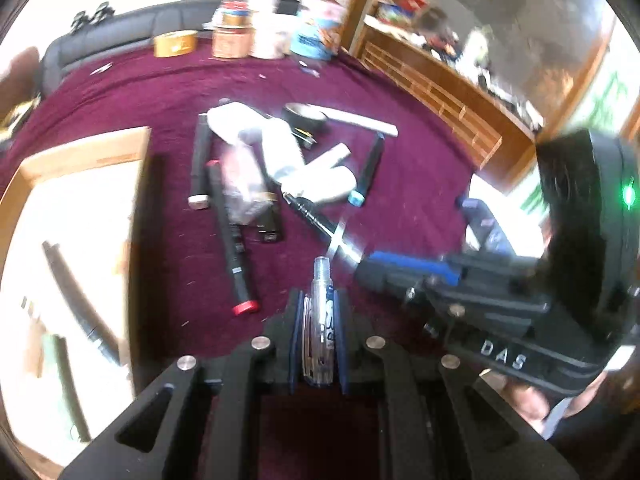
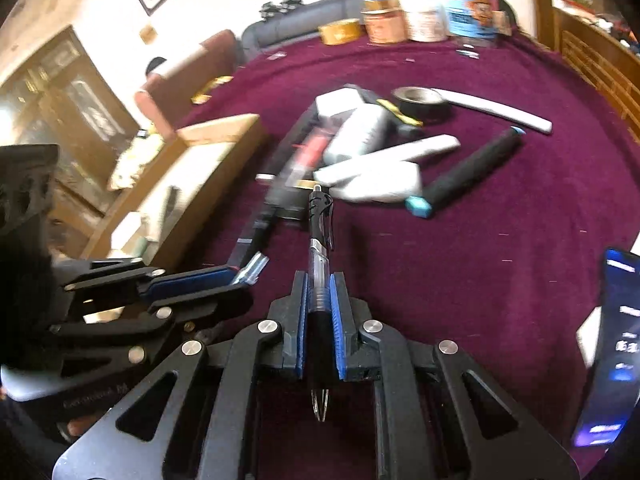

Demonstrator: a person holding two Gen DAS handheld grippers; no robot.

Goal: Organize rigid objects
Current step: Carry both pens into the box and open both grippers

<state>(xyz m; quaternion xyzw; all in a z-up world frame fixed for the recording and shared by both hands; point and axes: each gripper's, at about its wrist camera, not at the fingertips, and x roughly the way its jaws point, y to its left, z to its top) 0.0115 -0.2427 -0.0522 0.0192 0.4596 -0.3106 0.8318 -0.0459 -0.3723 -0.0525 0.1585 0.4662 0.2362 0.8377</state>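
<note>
My left gripper [image 1: 319, 298] is shut on a clear pen cap [image 1: 322, 280], held above the maroon cloth; it shows from the side in the right wrist view [image 2: 240, 280]. My right gripper [image 2: 319, 280] is shut on a black click pen [image 2: 319, 232]; it shows at the right of the left wrist view [image 1: 362, 264]. A wooden box [image 1: 86, 148] with pens inside sits at the left. Ahead lies a pile of markers: a red-capped one [image 1: 232, 240], a blue-capped one [image 1: 368, 168], white bottles [image 1: 280, 144] and a black tape roll [image 1: 306, 116].
Tins and tape rolls [image 1: 228, 40] stand at the table's far edge by a dark sofa [image 1: 120, 28]. A wooden shelf unit [image 1: 440, 92] is at the right. A lit phone [image 2: 616, 344] lies at the right edge of the right wrist view.
</note>
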